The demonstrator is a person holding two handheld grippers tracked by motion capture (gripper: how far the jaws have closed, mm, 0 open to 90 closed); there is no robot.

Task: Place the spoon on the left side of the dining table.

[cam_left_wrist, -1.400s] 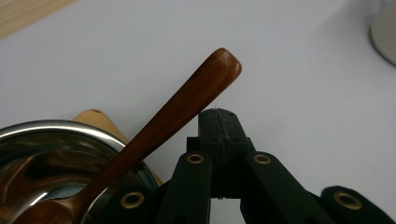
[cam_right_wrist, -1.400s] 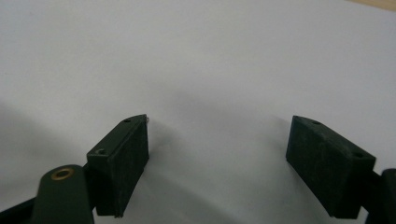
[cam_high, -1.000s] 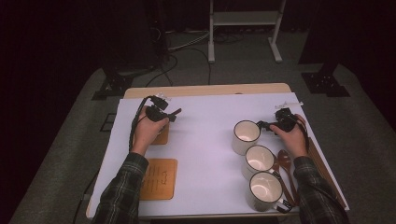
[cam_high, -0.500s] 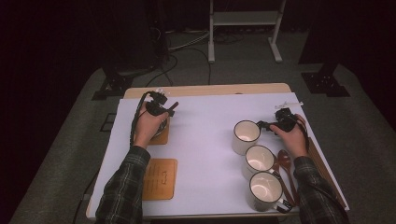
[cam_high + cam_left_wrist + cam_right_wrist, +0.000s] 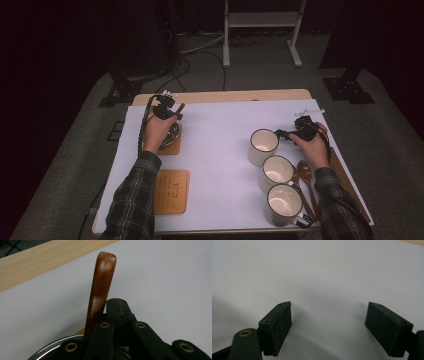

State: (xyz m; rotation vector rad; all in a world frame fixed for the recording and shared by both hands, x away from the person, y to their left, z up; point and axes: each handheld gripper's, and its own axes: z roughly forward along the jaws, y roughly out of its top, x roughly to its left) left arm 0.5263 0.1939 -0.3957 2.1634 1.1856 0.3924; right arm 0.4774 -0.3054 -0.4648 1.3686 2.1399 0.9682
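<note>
At the far left, the left gripper (image 5: pixel 169 111) is clenched on the handle of a wooden spoon (image 5: pixel 100 290), just above a metal bowl (image 5: pixel 170 136) on a coaster (image 5: pixel 172 146). The right gripper (image 5: pixel 328 327) is released beside the far mug (image 5: pixel 263 146).

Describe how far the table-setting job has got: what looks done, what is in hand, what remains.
Done: a dish sits on the far coaster. In hand: the left hand-held gripper grips a wooden spoon at that dish. Left: the near coaster is bare, and three mugs and more spoons wait beside the open right hand-held gripper.
</note>
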